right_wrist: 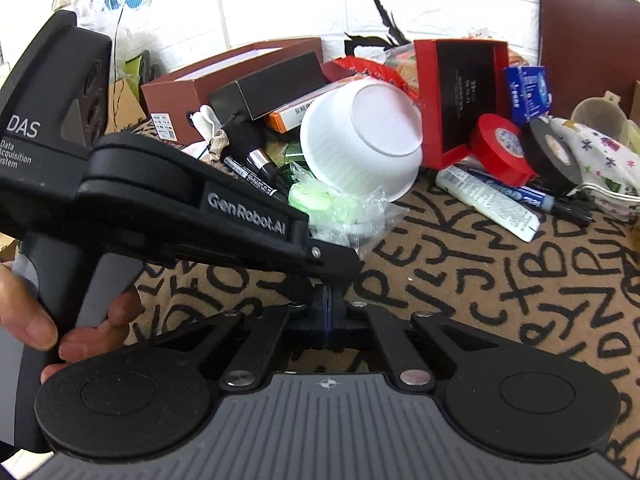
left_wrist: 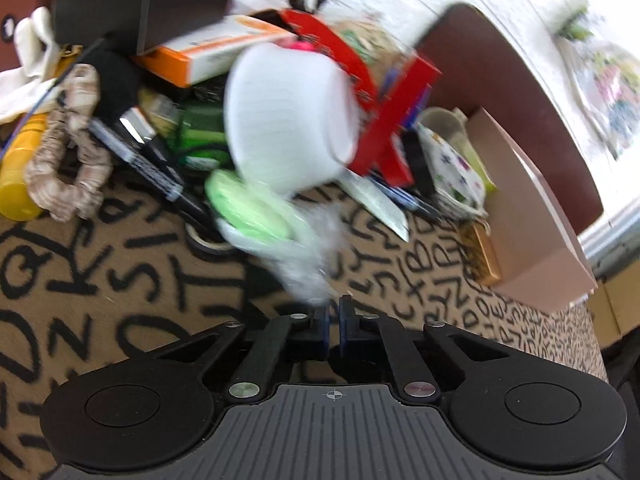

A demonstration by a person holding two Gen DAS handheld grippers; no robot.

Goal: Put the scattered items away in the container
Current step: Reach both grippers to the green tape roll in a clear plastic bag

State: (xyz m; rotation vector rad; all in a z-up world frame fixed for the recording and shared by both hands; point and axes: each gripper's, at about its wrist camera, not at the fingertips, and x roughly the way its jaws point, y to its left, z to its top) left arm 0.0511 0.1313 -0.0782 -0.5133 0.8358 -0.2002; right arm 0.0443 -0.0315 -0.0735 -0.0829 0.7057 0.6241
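Note:
A clear plastic bag with green pieces point(left_wrist: 256, 208) lies on the letter-patterned cloth against an overturned white bowl point(left_wrist: 286, 116). My left gripper point(left_wrist: 333, 312) pinches the bag's crinkled plastic edge point(left_wrist: 308, 276) between nearly closed fingers. In the right wrist view the left gripper's body point(right_wrist: 248, 216) reaches across to the same bag point(right_wrist: 340, 212) under the bowl point(right_wrist: 362, 136). My right gripper point(right_wrist: 327, 300) is shut and empty, low over the cloth.
A pile lies behind: red box point(right_wrist: 460, 92), red tape point(right_wrist: 502, 148), black tape point(right_wrist: 554, 156), toothpaste tube point(right_wrist: 488, 200), marker point(left_wrist: 140, 160), scrunchie point(left_wrist: 68, 148), yellow bottle point(left_wrist: 16, 168), patterned pouch point(right_wrist: 600, 168). A brown box point(right_wrist: 224, 76) stands at the back left, a pink box point(left_wrist: 532, 216) at right.

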